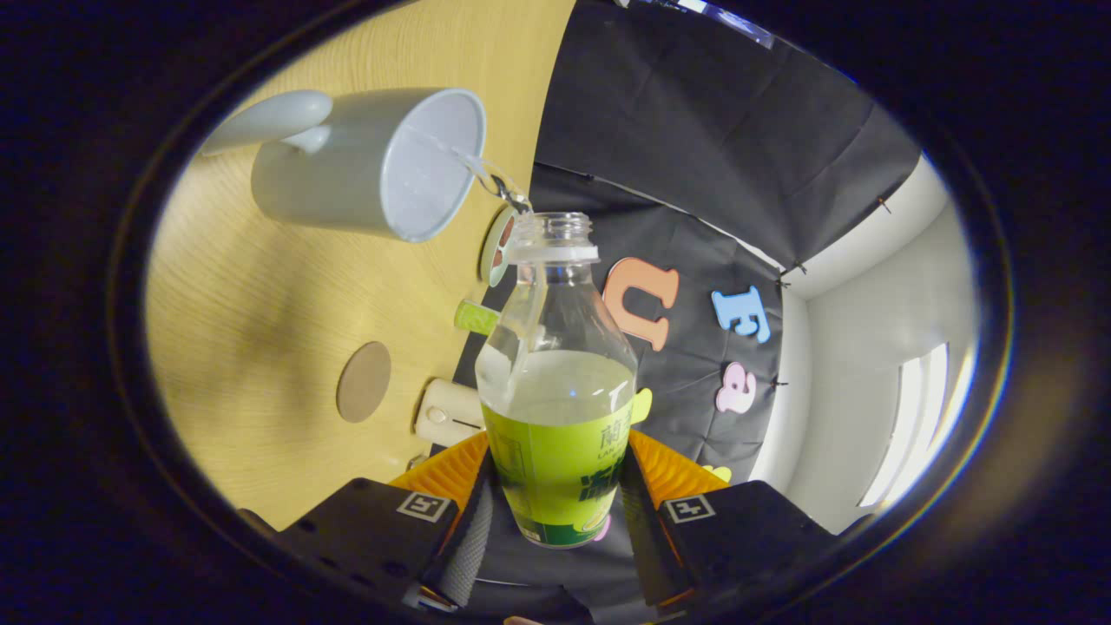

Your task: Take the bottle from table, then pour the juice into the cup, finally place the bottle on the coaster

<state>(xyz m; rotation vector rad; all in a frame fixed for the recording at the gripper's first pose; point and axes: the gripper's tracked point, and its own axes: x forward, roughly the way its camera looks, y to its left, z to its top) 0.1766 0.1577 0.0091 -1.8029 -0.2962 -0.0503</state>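
The claw (555, 521) is closed on the bottle (555, 382), one finger pressing each side of its green-labelled lower body, so the bottle stands between the fingers and reaches forward from them. The bottle is clear plastic with its cap off; pale, almost colourless liquid fills the lower part up to just above the top of the label, and the shoulder and neck above that are see-through. The whole view is rolled over, so the wooden desk (260, 312) appears as a slanted plane to one side of the bottle (the wood grain runs in long curved lines across it). The cup (364, 165), a pale grey-white mug with a thick handle, stands on that desk just beyond the bottle's open mouth (553, 230), its opening facing the mouth. A thin clear stream (486, 174) runs from the mouth's rim across into the cup's opening, bridging the two. The coaster (364, 381), a flat brown round disc, lies bare on the desk, well apart from the cup and nearer the fingers. Near the desk's far edge, beside the bottle, lie a small cream-coloured rounded object (447, 413), a small green piece (476, 317) and a round flat item (496, 246) partly hidden behind the bottle's neck; I cannot tell what these are.
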